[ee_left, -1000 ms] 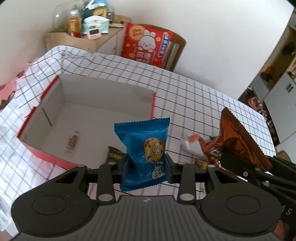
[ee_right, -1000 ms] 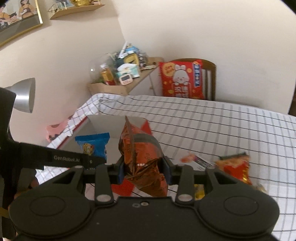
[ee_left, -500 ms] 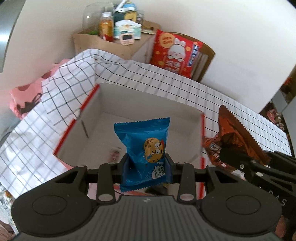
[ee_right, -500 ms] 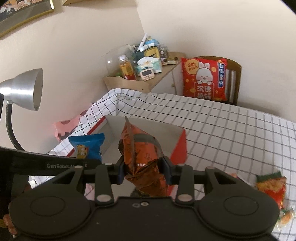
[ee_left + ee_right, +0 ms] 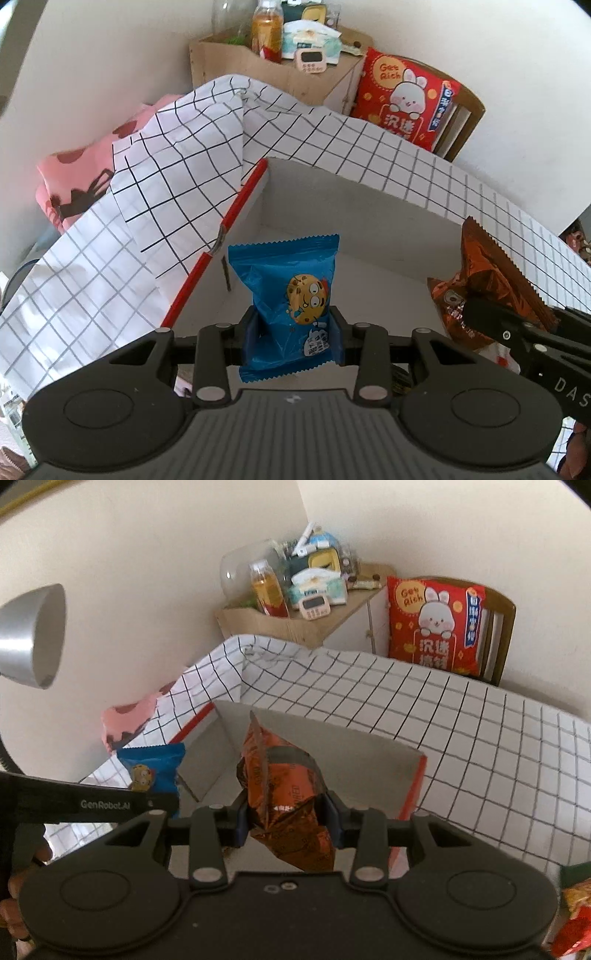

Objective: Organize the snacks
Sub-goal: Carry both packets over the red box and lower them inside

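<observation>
My left gripper (image 5: 293,338) is shut on a blue cookie packet (image 5: 286,295), which stands upright over the open cardboard box (image 5: 362,199) with red edges. Held in my right gripper (image 5: 288,818) is an orange-brown snack bag (image 5: 284,790), also above that box (image 5: 332,746). In the left wrist view the orange bag (image 5: 480,280) and the right gripper (image 5: 491,314) hang at the right, beside the blue packet. In the right wrist view the blue packet (image 5: 155,768) shows at the left, behind the left gripper's black finger (image 5: 92,799).
A white checked cloth (image 5: 461,716) covers the table. Beyond it stand a wooden shelf (image 5: 295,81) with a bottle, tissues and a timer, and a chair with a red rabbit cushion (image 5: 402,98). A metal lamp head (image 5: 33,635) hangs at the left. Red snack packets (image 5: 576,915) lie at the right.
Both grippers have carried their packets left across the table and a little down, from beside the loose snacks to over the box. The box's far left corner now fills both views.
</observation>
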Demonstrator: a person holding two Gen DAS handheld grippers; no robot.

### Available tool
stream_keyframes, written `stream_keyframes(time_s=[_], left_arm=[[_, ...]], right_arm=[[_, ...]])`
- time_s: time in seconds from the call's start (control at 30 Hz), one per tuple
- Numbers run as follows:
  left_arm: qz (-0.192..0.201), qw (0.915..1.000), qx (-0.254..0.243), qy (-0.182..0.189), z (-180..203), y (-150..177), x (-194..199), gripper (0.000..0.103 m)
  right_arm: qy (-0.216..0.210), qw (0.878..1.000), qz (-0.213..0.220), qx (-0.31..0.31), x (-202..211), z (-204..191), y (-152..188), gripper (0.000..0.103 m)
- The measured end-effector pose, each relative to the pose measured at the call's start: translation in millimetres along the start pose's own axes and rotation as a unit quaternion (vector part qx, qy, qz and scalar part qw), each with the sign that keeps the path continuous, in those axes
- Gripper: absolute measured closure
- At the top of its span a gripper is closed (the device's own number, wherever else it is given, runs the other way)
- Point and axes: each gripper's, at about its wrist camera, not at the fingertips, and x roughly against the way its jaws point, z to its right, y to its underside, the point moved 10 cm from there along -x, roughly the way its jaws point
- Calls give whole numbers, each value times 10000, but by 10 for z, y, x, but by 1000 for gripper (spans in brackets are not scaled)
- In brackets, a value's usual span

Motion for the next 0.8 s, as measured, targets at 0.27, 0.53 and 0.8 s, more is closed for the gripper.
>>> stream_keyframes(time_s=[0.27,0.53,0.8], left_arm=[[-203,9995,-209,-99,25,23,-325,65],[-483,9979,-408,-143,132,146,-592,65],[-628,9965,-517,-198,168,201,-706,65]], right_arm=[[142,9993,-329,110,-382,31,124,64],[221,9975,-623,250,-606,42,292,64],[310,9959,-753,399,-690,29,376,63]])
